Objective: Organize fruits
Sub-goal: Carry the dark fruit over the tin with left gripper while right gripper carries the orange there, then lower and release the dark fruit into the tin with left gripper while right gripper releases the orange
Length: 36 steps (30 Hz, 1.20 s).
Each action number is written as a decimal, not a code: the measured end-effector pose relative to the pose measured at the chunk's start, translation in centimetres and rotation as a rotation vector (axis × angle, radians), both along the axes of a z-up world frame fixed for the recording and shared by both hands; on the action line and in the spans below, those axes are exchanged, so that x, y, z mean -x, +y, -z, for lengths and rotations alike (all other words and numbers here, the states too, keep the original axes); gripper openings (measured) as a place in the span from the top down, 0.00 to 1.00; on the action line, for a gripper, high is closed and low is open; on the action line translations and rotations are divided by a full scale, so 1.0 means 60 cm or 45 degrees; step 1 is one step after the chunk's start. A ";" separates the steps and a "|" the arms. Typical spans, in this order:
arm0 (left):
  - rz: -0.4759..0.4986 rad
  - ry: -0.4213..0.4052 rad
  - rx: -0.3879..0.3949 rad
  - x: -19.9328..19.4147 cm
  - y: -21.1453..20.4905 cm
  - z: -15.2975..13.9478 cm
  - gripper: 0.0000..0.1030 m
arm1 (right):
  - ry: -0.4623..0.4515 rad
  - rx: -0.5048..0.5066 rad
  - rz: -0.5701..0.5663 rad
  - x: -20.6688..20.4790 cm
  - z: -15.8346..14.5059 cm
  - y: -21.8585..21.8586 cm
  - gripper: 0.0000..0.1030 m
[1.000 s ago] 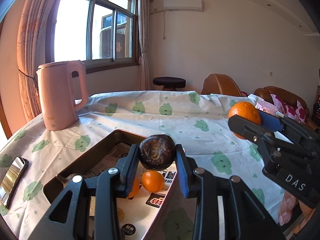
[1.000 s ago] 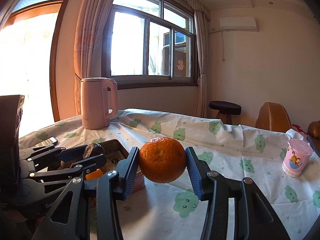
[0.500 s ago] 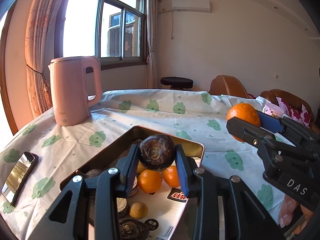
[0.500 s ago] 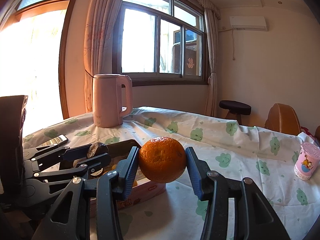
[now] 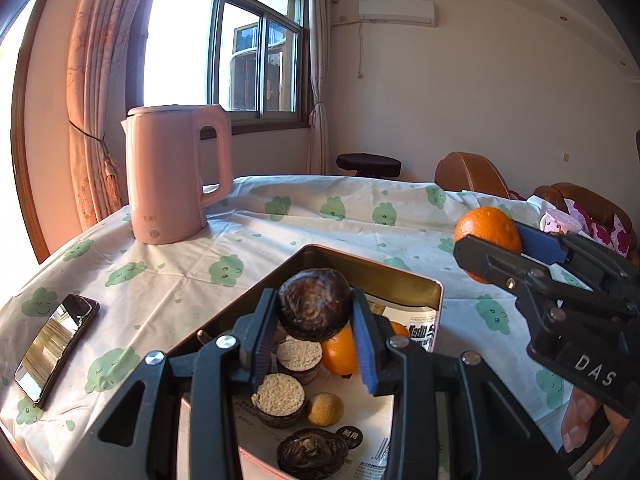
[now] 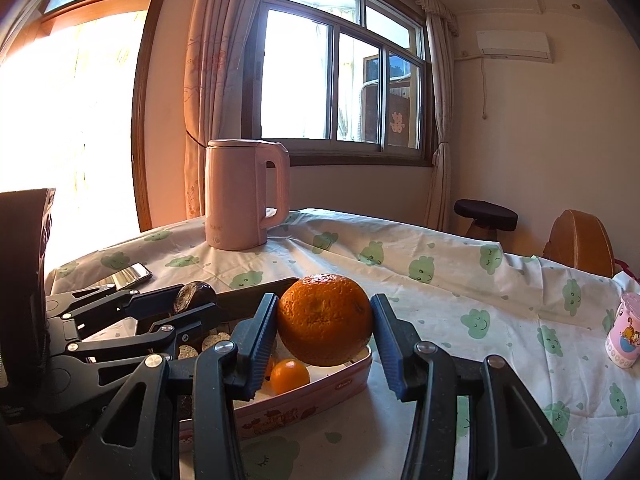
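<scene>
Hidden or cut off: the near end of the tin (image 5: pixel 434 292) runs out of the left wrist view at the bottom edge, and the left gripper's frame covers its near left part. In the right wrist view the left gripper and the big orange block most of the tin's inside, so only one small orange (image 6: pixel 290 376) and a few pale discs show there.
Hard to make out: the print on the paper lining the tin floor is too small to read; a small orange behind the right finger is only a sliver.
Count, fruit in the tin: two dark wrinkled ones low in the tin are partly cut off; one small orange (image 5: pixel 340 350) is clear; one small yellow-brown ball (image 5: pixel 325 409).
Count, discs: two round dark pieces with pale grainy tops (image 5: pixel 278 398).
Count, on the table: one pink kettle (image 5: pixel 176 172) toward the far left edge, one phone (image 5: pixel 56 346) at the near left edge, one pink cup (image 6: pixel 624 336) at the right edge.
Left gripper (image 5: pixel 314 314): held level above the tin's middle, fingers narrowed onto a dark wrinkled fruit (image 5: pixel 314 310), lifted clear of the contents.
Right gripper (image 6: pixel 325 322): held level just over the tin's far right corner, fingers pressed on either side of a large orange (image 6: pixel 325 318); the orange hangs above the rim, not touching it.
Person: a bit of hand (image 5: pixel 580 420) shows under the right gripper.
</scene>
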<state>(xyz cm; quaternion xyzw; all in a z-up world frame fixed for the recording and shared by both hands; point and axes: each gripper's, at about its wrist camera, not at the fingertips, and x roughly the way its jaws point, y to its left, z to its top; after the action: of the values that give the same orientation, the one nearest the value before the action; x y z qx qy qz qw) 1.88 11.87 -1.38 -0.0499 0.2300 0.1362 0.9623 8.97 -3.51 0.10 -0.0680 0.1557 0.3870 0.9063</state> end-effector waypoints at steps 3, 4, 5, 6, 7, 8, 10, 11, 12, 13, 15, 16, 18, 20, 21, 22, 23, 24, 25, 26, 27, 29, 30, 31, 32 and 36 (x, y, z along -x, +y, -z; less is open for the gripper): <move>-0.008 0.001 0.002 0.004 0.006 0.001 0.64 | 0.006 0.007 -0.010 0.001 0.001 0.009 0.52; -0.011 0.001 0.002 0.006 0.008 0.002 0.64 | 0.008 0.009 -0.013 0.002 0.002 0.012 0.52; -0.014 0.001 0.004 0.008 0.011 0.002 0.64 | 0.008 0.011 -0.016 0.003 0.003 0.014 0.52; -0.017 0.001 0.006 0.009 0.013 0.003 0.64 | 0.009 0.014 -0.020 0.004 0.004 0.017 0.52; -0.020 0.002 0.007 0.011 0.014 0.004 0.64 | 0.013 0.016 -0.024 0.005 0.005 0.020 0.52; -0.022 0.002 0.008 0.012 0.016 0.004 0.64 | 0.018 0.018 -0.030 0.005 0.006 0.024 0.52; -0.025 0.003 0.011 0.014 0.019 0.006 0.64 | 0.028 0.028 -0.041 0.006 0.010 0.032 0.52; -0.027 0.003 0.013 0.016 0.020 0.006 0.63 | 0.032 0.036 -0.045 0.006 0.012 0.036 0.52; -0.028 0.004 0.013 0.016 0.021 0.007 0.63 | 0.036 0.043 -0.049 0.006 0.014 0.039 0.52; -0.029 0.006 0.014 0.017 0.022 0.008 0.64 | 0.041 0.050 -0.052 0.006 0.017 0.043 0.52; -0.031 0.006 0.018 0.019 0.024 0.009 0.64 | 0.056 0.056 -0.059 0.004 0.022 0.049 0.52; -0.031 0.007 0.019 0.019 0.025 0.010 0.64 | 0.065 0.055 -0.062 0.003 0.024 0.050 0.52; -0.030 0.013 0.019 0.019 0.026 0.011 0.63 | 0.081 0.057 -0.065 0.001 0.029 0.053 0.52; -0.031 0.023 0.022 0.018 0.027 0.015 0.64 | 0.098 0.065 -0.070 -0.001 0.034 0.057 0.52; -0.032 0.027 0.024 0.018 0.028 0.016 0.64 | 0.104 0.070 -0.072 -0.002 0.036 0.059 0.52; -0.033 0.032 0.027 0.017 0.030 0.017 0.63 | 0.109 0.075 -0.073 -0.002 0.038 0.061 0.52; -0.035 0.036 0.029 0.017 0.031 0.018 0.63 | 0.114 0.079 -0.074 -0.003 0.040 0.063 0.52; -0.036 0.039 0.029 0.017 0.032 0.019 0.63 | 0.120 0.081 -0.074 -0.004 0.041 0.064 0.52; -0.037 0.041 0.029 0.016 0.032 0.020 0.63 | 0.125 0.082 -0.076 -0.005 0.042 0.064 0.52; -0.039 0.046 0.026 0.016 0.032 0.021 0.64 | 0.129 0.085 -0.078 -0.006 0.043 0.065 0.52; -0.041 0.051 0.026 0.015 0.033 0.022 0.63 | 0.132 0.089 -0.078 -0.007 0.044 0.066 0.52; -0.041 0.060 0.026 0.014 0.033 0.024 0.63 | 0.137 0.094 -0.079 -0.008 0.045 0.069 0.52; -0.042 0.068 0.026 0.013 0.033 0.025 0.63 | 0.139 0.099 -0.082 -0.008 0.045 0.070 0.52; -0.041 0.074 0.026 0.012 0.033 0.026 0.63 | 0.143 0.109 -0.085 -0.008 0.046 0.073 0.52; -0.038 0.080 0.026 0.011 0.033 0.027 0.63 | 0.146 0.120 -0.086 -0.009 0.047 0.076 0.52; -0.042 0.105 0.031 0.008 0.037 0.033 0.63 | 0.183 0.166 -0.100 -0.017 0.053 0.088 0.52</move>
<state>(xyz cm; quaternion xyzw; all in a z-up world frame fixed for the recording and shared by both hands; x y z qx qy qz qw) 1.39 14.06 -3.33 -0.0599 0.2703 0.1513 0.9489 10.02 1.78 -3.08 -0.1047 0.2425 0.4152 0.8705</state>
